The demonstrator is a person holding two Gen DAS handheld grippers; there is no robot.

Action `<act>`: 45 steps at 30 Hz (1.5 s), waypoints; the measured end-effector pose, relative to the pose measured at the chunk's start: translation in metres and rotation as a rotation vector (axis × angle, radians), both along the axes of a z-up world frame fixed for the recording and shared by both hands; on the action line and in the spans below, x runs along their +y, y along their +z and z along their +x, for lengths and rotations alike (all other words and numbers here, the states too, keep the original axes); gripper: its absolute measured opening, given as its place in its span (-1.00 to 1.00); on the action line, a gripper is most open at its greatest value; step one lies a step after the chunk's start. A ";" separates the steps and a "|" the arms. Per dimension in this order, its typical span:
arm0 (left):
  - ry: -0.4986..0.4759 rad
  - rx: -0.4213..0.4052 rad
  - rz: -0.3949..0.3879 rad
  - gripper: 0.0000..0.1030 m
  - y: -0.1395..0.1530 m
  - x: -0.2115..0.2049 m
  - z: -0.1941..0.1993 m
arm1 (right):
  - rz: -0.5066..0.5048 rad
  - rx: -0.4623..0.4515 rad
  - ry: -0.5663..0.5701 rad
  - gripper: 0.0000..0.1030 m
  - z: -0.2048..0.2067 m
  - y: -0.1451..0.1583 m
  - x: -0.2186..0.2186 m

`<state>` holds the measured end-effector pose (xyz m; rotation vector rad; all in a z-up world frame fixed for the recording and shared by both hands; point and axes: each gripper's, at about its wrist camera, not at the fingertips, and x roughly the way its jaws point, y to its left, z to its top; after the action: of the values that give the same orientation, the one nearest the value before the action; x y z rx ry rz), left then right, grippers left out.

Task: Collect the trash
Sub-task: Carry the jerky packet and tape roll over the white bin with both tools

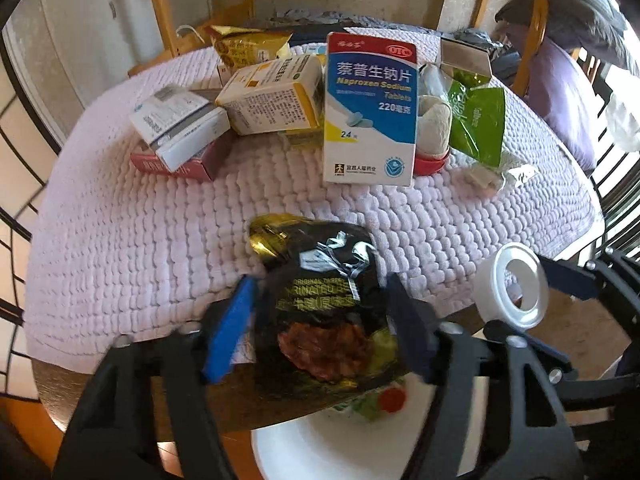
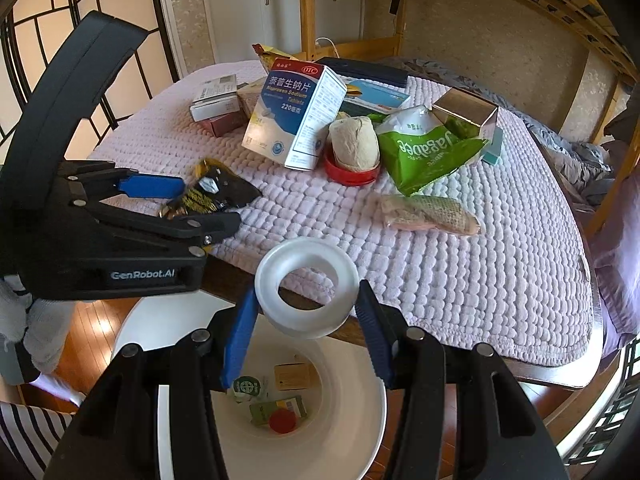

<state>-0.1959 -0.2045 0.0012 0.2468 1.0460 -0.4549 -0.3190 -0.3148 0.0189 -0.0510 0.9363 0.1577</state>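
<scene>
left gripper (image 1: pixel 320 320) is clamping a crinkled black-and-gold foil snack wrapper (image 1: pixel 324 312) over the near edge of the lilac quilted tablecloth (image 1: pixel 140 240) | right gripper (image 2: pixel 306 330) is pinching a white plastic ring (image 2: pixel 307 286) past that edge | white round bin (image 2: pixel 344 432) below is holding small packets and a red cap (image 2: pixel 282 420)

Ahead of the hand-held gripper, a round tabletop (image 2: pixel 568 376) under a lilac knobbly cover (image 2: pixel 460 272). Beyond it, a wooden bunk-bed frame (image 2: pixel 308 8) against pale patterned wallpaper (image 2: pixel 492 32). To its left, a dark-framed lattice screen (image 2: pixel 116 64). Below, glossy wood flooring (image 2: pixel 92 332), daylit.
</scene>
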 end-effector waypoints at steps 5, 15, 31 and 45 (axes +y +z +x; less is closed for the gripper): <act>-0.007 0.021 -0.053 0.26 0.003 0.009 -0.005 | -0.001 -0.005 -0.001 -0.04 -0.001 0.002 -0.002; -0.006 0.062 -0.121 0.26 0.009 0.028 -0.016 | 0.011 0.000 0.015 -0.04 -0.001 0.005 -0.002; -0.026 0.070 -0.158 0.26 0.020 0.037 -0.033 | 0.026 0.005 0.017 -0.04 -0.010 0.009 0.001; -0.041 0.073 -0.161 0.26 0.022 0.044 -0.049 | 0.032 0.009 0.012 -0.04 -0.024 0.010 -0.002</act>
<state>-0.2451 -0.1607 0.0236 0.1090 1.0704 -0.5855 -0.3431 -0.3164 0.0293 -0.0267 0.9419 0.1839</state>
